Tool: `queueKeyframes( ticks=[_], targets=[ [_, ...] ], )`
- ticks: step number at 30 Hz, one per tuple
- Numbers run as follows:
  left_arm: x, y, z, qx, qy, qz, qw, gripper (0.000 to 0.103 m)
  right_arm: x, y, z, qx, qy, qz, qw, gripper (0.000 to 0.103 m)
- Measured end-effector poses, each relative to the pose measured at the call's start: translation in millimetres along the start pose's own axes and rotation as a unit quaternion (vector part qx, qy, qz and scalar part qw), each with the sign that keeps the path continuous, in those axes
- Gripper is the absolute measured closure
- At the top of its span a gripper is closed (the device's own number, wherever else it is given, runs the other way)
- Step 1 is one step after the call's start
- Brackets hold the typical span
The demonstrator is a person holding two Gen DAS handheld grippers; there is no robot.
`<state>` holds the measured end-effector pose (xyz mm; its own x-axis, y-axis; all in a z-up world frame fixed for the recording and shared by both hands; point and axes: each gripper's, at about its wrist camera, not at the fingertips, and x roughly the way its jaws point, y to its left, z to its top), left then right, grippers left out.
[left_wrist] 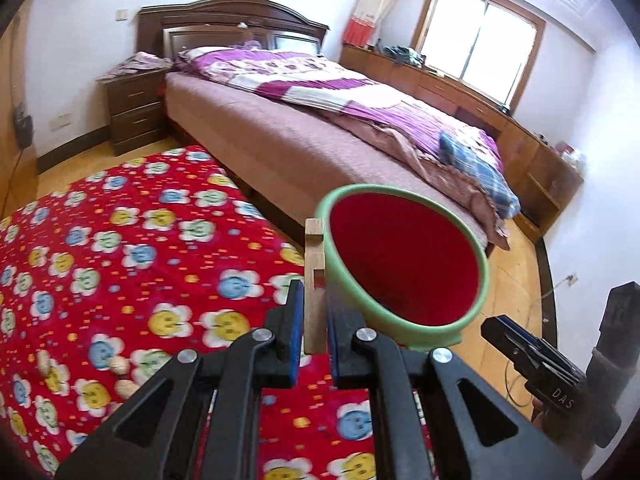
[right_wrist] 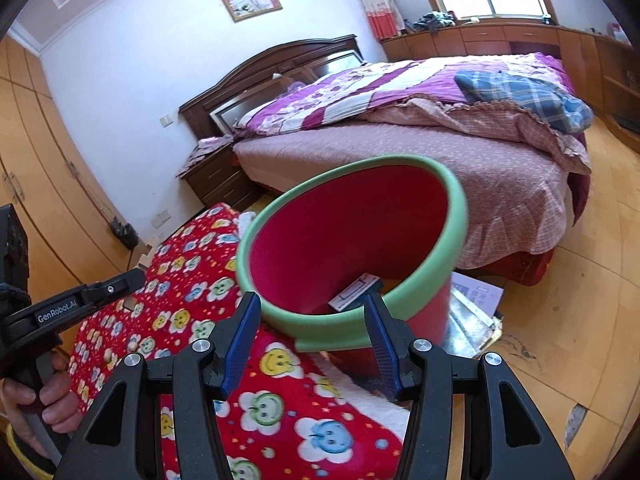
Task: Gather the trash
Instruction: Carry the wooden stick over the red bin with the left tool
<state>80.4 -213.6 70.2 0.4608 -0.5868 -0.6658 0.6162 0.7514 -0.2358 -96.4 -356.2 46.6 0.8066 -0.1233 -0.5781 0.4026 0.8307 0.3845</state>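
Wooden and pale, a notched block (left_wrist: 313,286) stands clenched upright in the left gripper (left_wrist: 312,330) beside the green rim of the red bin (left_wrist: 404,264), which the right gripper (right_wrist: 310,340) holds tilted by that rim above a red flowered blanket (left_wrist: 132,240), a small box (right_wrist: 354,293) lying inside.

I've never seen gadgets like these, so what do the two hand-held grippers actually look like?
Each hand-held gripper, left and right, is black plastic with silver rivets and blue ribbed pads. The left's side reads GenRobot.AI; the right's reads DAS. No cables or sleeves show.
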Motion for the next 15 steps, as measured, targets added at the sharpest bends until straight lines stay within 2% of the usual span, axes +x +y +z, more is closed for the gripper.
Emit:
queueKeyframes(
  ticks=[7, 15],
  targets=[
    [27.2, -34.0, 4.8, 0.025, 0.015, -0.021, 0.9993, 0.093, -5.1, -20.5, 1.9, 0.018, -0.006, -0.012, 1.0, 0.048],
    [65.5, -48.1, 8.5, 0.035, 0.036, -0.027, 0.9984, 0.093, -4.2, -35.9, 2.1, 0.032, -0.006, -0.019, 0.999, 0.048]
  ],
)
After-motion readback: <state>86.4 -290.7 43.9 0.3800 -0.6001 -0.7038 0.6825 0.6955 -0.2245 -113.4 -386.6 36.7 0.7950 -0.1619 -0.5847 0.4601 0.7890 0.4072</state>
